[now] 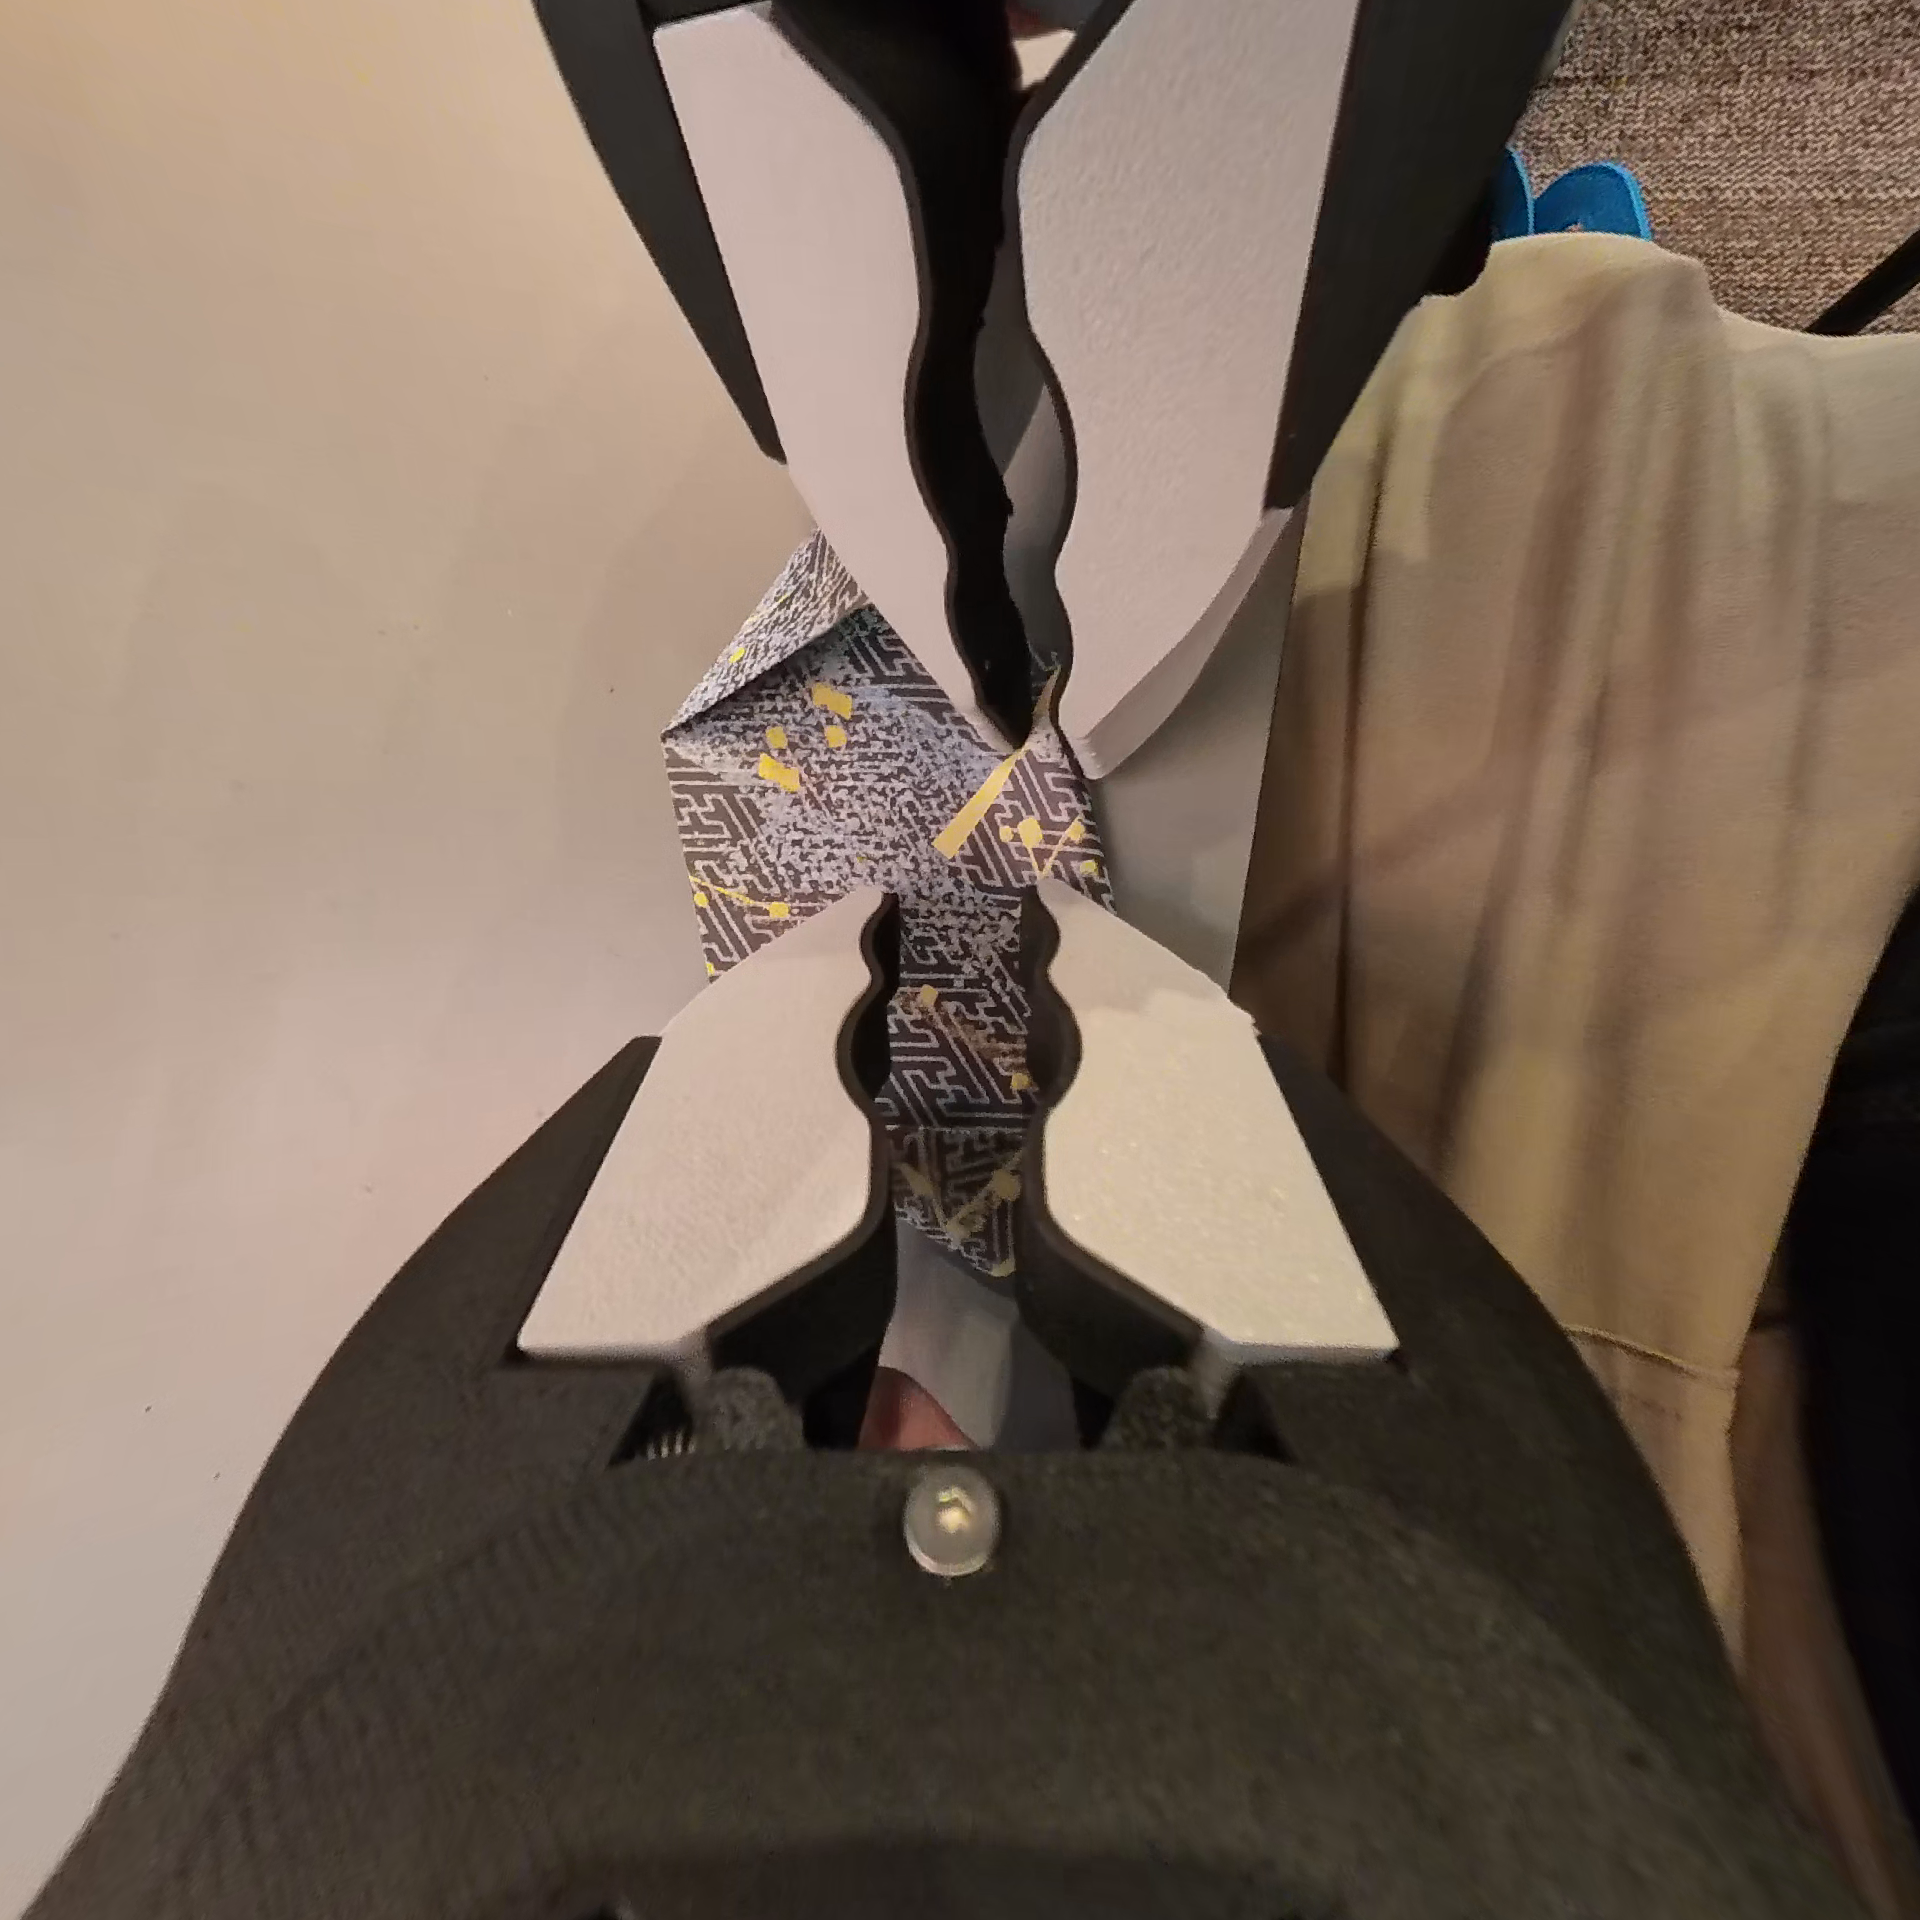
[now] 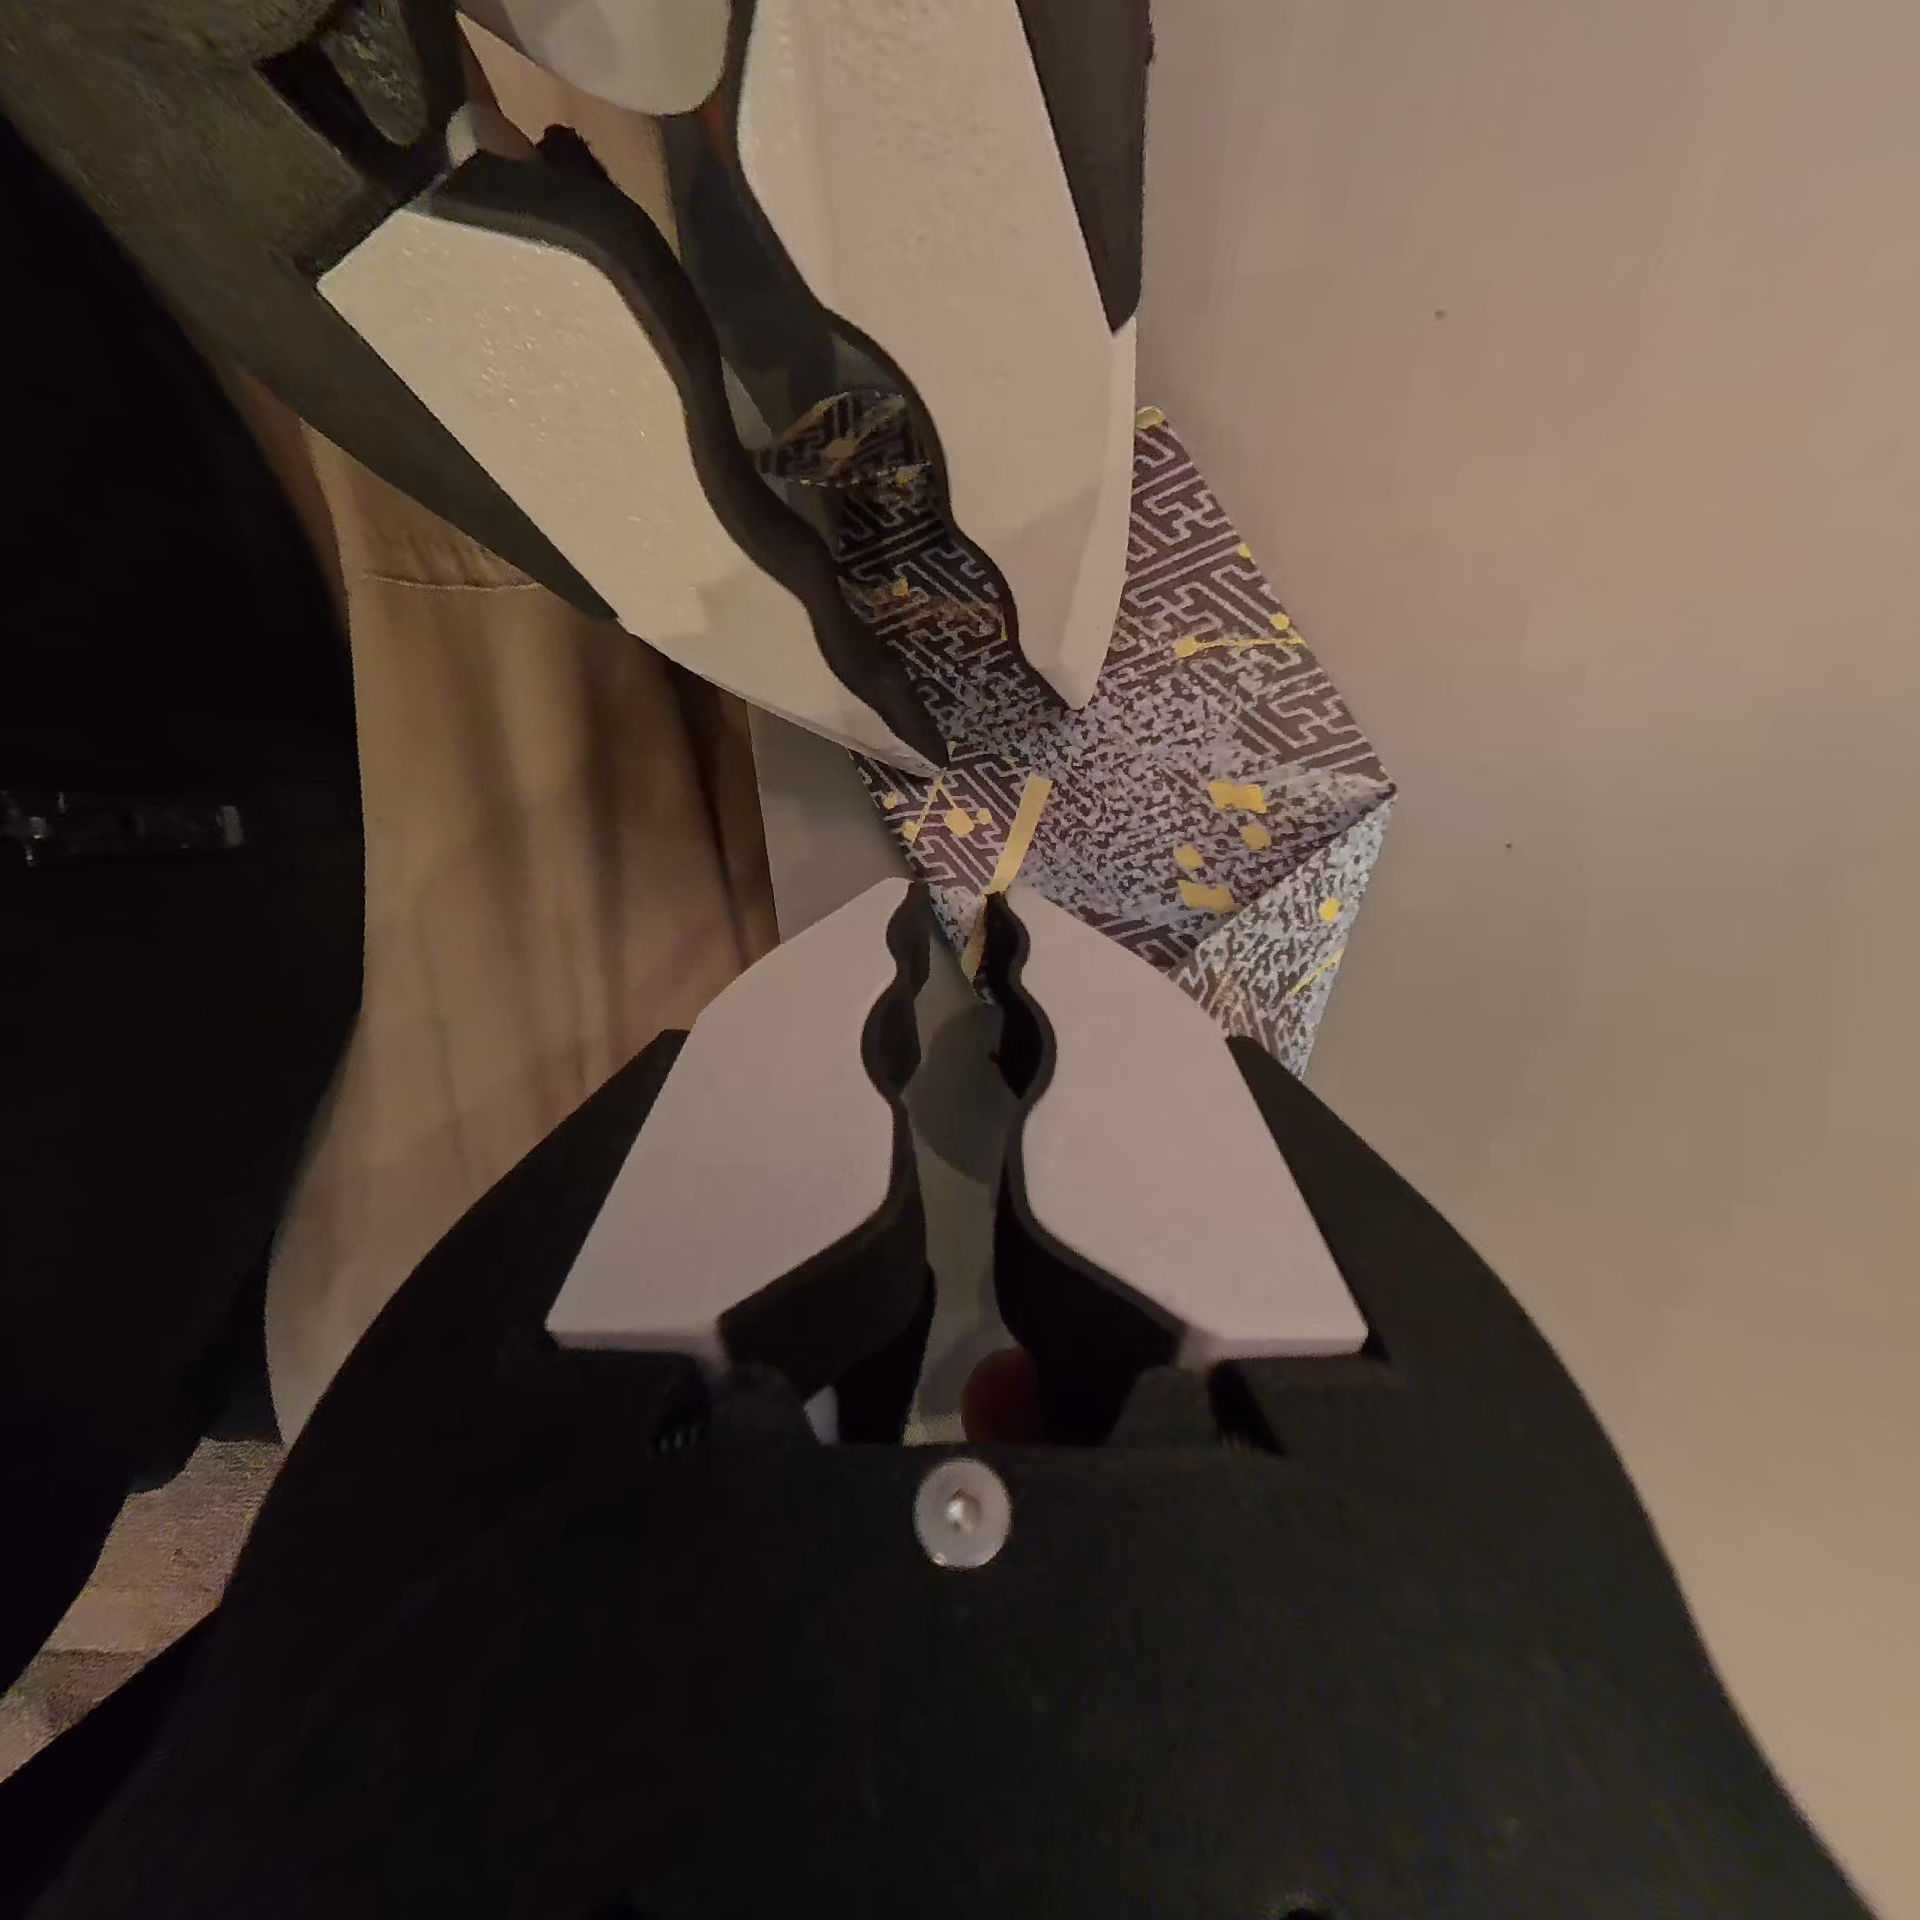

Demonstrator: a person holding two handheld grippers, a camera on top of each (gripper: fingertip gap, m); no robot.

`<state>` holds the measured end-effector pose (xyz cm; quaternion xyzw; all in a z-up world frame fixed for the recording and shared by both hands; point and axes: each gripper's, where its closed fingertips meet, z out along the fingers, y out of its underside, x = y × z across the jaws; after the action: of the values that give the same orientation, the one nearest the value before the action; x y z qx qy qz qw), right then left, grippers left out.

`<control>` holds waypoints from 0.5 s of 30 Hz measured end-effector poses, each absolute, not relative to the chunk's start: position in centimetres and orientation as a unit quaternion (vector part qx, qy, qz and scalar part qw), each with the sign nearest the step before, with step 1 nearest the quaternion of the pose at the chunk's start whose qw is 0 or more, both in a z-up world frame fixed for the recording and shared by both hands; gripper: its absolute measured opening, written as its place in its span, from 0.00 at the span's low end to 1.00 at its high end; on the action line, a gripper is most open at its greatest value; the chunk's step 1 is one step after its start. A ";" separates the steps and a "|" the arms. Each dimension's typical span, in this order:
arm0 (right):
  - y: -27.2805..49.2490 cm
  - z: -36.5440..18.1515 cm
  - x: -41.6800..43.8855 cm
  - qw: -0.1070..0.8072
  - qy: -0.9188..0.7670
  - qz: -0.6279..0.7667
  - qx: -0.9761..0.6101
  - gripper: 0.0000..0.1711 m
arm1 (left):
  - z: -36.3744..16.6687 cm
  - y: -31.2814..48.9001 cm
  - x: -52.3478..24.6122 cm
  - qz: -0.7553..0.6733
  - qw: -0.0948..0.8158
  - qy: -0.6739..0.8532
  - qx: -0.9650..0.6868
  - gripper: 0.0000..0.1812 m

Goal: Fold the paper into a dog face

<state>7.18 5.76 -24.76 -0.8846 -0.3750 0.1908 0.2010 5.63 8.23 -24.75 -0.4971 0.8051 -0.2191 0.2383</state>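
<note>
So the patterned paper [image 1: 831,790] sits near the bench [image 1: 312,623] edge, already folded into a chunky multi-layer shape. In the left wrist view, the left hand-held gripper [image 1: 961,914] is parted, its fingers straddling a flap at 6 o'clock. The right hand-held gripper [image 1: 1023,717] comes in from 12 o'clock, clenched on a small raised corner of the paper. My worry: that pinch is tiny, so pulling could tear the tip or slip off. And since the left isn't clamping, the whole piece could drag and undo the creases.
</note>
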 end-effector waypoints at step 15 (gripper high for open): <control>5.7 -24.7 6.9 0.196 -0.359 0.215 -0.887 0.05 | -24.8 8.0 5.4 -0.225 0.218 0.810 -0.495 0.12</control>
<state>6.92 5.72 -24.69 -0.8868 -0.3593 0.2148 0.1957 5.39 7.96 -24.78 -0.4951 0.8103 -0.2251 0.2182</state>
